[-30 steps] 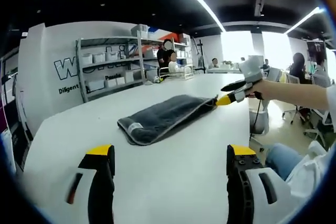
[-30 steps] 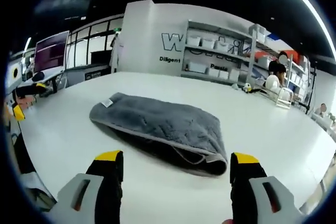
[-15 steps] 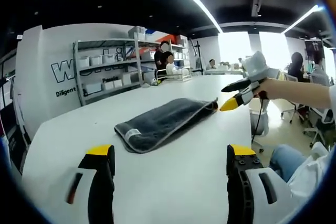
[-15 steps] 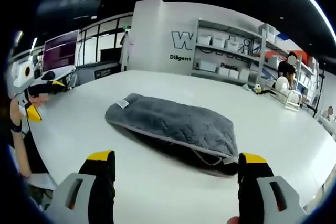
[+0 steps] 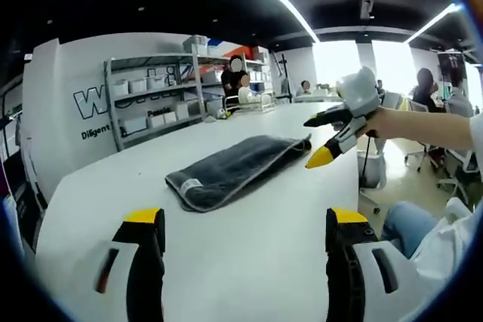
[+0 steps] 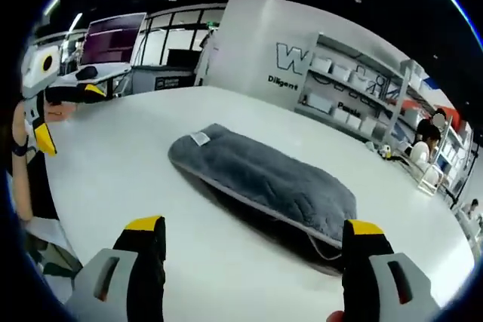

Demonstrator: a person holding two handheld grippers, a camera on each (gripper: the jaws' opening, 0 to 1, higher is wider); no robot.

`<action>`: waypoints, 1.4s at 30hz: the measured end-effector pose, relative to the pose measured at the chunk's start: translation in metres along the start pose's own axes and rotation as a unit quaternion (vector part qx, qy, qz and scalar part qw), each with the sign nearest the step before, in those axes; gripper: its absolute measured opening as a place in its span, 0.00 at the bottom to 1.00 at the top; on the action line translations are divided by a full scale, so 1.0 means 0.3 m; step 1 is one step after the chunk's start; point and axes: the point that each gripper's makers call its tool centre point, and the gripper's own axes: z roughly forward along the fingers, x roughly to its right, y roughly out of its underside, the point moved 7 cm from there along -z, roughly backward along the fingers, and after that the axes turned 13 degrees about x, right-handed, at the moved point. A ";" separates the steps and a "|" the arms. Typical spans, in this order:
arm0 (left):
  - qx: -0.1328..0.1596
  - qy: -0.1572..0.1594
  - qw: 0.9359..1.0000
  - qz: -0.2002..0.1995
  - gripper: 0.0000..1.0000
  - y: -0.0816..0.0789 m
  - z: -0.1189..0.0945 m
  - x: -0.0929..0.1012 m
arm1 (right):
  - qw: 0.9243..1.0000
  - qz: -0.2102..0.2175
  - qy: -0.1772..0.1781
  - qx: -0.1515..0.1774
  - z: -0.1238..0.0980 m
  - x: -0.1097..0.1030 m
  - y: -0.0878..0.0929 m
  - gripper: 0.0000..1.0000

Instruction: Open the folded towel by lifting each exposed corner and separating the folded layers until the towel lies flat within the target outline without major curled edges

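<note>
A wide white bench [image 5: 249,262] stands in an open office with dark ceiling, light strips and a metal shelving rack [image 5: 151,96] of white bins. One folded grey towel [image 5: 230,167] lies mid-bench, a small white label [image 6: 200,138] at one end. Wall lettering reads "Diligent". Left tongs [image 5: 245,228] spread, empty; right tongs [image 6: 255,240] spread, short of the towel.

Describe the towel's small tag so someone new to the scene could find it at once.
On the big white table lies one folded grey towel with a pale bound edge. Follow it to the end farthest from the right gripper, nearest the shelving wall. There a small white tag sits on top, the only white patch on the grey pile.
</note>
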 end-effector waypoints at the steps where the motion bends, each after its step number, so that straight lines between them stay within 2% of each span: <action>1: -0.002 -0.003 1.000 0.000 0.87 0.002 -0.016 -0.001 | 1.000 0.000 -0.006 0.000 0.019 -0.002 -0.006 0.99; 4: -0.005 -0.024 1.000 0.004 0.87 0.005 -0.079 -0.012 | 1.000 -0.014 -0.023 0.000 0.083 -0.010 -0.033 0.99; 8: -0.008 -0.050 0.999 0.001 0.87 0.012 -0.157 -0.029 | 0.996 -0.073 -0.045 -0.009 0.150 -0.094 -0.042 0.96; 10: -0.010 -0.071 0.997 0.000 0.87 0.015 -0.211 -0.044 | 0.993 -0.101 -0.058 -0.024 0.179 -0.139 -0.043 0.94; 14: -0.008 -0.108 0.994 -0.007 0.87 0.019 -0.301 -0.070 | 0.989 -0.125 -0.083 -0.016 0.223 -0.250 -0.071 0.93; 18: -0.012 -0.142 0.990 -0.010 0.87 0.026 -0.387 -0.085 | 0.985 -0.149 -0.093 -0.006 0.298 -0.286 -0.112 0.89; 21: -0.016 -0.157 0.987 -0.010 0.87 0.032 -0.439 -0.083 | 0.981 -0.170 -0.096 0.000 0.312 -0.329 -0.132 0.86; 24: -0.016 -0.172 0.985 -0.012 0.87 0.033 -0.488 -0.079 | 0.973 -0.208 -0.096 0.011 0.368 -0.349 -0.160 0.82; 25: -0.017 -0.177 0.984 -0.012 0.87 0.035 -0.501 -0.078 | 0.969 -0.225 -0.101 0.019 0.390 -0.356 -0.171 0.79; 27: -0.019 -0.185 0.983 -0.012 0.87 0.037 -0.522 -0.077 | 0.958 -0.264 -0.109 0.034 0.407 -0.373 -0.185 0.67; 28: -0.019 -0.189 0.982 -0.012 0.87 0.038 -0.533 -0.075 | 0.947 -0.300 -0.113 0.034 0.415 -0.386 -0.186 0.58; 29: -0.020 -0.192 0.981 -0.012 0.87 0.038 -0.543 -0.073 | 0.941 -0.315 -0.118 0.032 0.419 -0.394 -0.183 0.54; 33: -0.021 -0.201 0.979 -0.011 0.87 0.036 -0.577 -0.059 | 0.934 -0.336 -0.125 0.014 0.445 -0.422 -0.160 0.53; 36: -0.021 -0.207 0.978 -0.009 0.87 0.034 -0.592 -0.053 | 0.917 -0.381 -0.119 0.002 0.457 -0.415 -0.145 0.53; 40: -0.023 -0.211 0.977 -0.009 0.87 0.034 -0.603 -0.050 | 0.912 -0.392 -0.118 -0.012 0.471 -0.405 -0.114 0.51; 42: -0.023 -0.213 0.977 -0.009 0.87 0.034 -0.607 -0.051 | 0.908 -0.404 -0.113 -0.014 0.473 -0.397 -0.112 0.50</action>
